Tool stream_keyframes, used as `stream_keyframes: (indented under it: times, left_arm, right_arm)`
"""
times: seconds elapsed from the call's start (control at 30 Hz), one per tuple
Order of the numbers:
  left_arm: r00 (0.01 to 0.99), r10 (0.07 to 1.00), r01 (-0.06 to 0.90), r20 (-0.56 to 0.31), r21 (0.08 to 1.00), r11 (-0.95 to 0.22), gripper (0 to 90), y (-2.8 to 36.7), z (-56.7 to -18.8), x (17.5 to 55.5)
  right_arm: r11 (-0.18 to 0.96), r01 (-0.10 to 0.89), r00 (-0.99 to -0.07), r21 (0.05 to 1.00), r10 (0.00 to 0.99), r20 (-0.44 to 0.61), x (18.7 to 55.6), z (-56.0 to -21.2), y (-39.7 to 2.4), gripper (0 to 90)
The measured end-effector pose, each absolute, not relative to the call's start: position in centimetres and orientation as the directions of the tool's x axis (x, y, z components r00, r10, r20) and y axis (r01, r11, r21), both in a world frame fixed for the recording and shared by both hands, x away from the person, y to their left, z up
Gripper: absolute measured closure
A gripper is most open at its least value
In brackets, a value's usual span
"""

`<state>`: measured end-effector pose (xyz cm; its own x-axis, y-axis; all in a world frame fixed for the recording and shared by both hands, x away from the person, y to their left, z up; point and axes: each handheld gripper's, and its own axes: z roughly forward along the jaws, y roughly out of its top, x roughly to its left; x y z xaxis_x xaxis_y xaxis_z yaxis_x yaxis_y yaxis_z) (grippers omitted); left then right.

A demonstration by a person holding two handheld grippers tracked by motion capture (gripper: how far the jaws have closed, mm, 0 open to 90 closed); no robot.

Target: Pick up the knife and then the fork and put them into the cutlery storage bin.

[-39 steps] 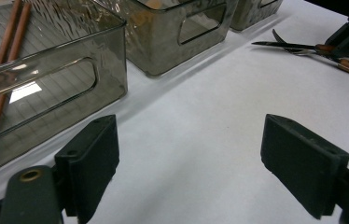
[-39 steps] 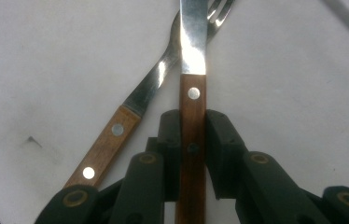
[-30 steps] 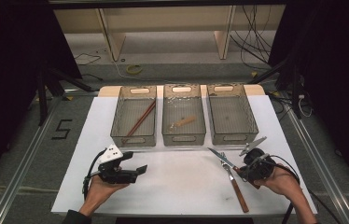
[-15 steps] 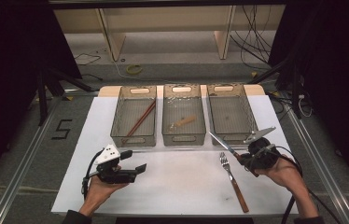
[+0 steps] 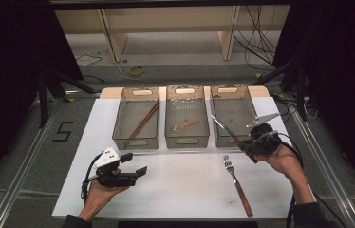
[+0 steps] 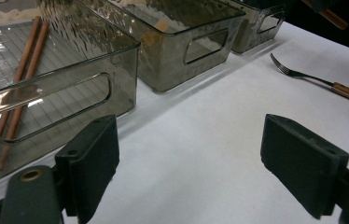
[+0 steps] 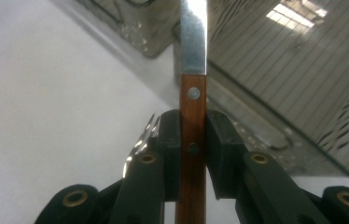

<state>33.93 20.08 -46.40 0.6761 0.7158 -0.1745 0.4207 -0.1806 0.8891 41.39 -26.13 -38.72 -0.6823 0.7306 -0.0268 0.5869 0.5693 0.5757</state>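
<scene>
At 3 o'clock, our right gripper (image 5: 250, 146) clamps knife (image 5: 224, 129) by wooden handle, blade over right bin (image 5: 233, 115); drop pending. Fork (image 5: 236, 183) at 5 o'clock unsorted. Chopsticks (image 5: 141, 124) binned. Left gripper (image 5: 136, 167) gapes, empty

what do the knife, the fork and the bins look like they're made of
Knife: shiny, probably steel blade that mirrors light, and a reddish-brown glossy handle, apparently wood, with metal rivets. Fork: bright metal tines and neck, and a brown handle, likely wood too. Bins: smoky see-through plastic by the look, glossy with a ribbed floor.
</scene>
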Motion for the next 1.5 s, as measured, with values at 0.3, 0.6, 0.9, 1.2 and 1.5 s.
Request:
stream_keyframes:
  times: [0.3,0.6,0.9,1.2,1.5]
  left_arm:
    - [0.676,0.716,0.419,-0.173,0.89,-0.181,18.9,20.1,-46.5,33.8]
    - [0.674,0.718,0.407,-0.174,0.899,-0.164,18.9,20.3,-46.4,33.7]
    - [0.673,0.72,0.404,-0.173,0.9,-0.162,18.9,20.2,-46.4,33.7]
    - [0.673,0.72,0.403,-0.17,0.901,-0.164,18.9,20.3,-46.5,33.7]
    - [0.673,0.72,0.403,-0.17,0.901,-0.164,18.9,20.2,-46.5,33.8]
  right_arm:
    - [0.537,0.597,-0.653,0.595,0.756,-0.027,43.4,-37.7,-25.8,77.4]
    - [0.486,0.623,-0.607,0.613,0.795,-0.014,46.0,-37.1,-25.4,77.4]
    - [0.458,0.634,-0.579,0.623,0.815,-0.01,48.2,-36.5,-24.6,77.4]
    - [0.423,0.659,-0.546,0.622,0.838,0.009,49.7,-36.5,-24.4,77.4]
    - [0.38,0.698,-0.496,0.606,0.868,0.027,51.0,-37.4,-24.6,77.4]
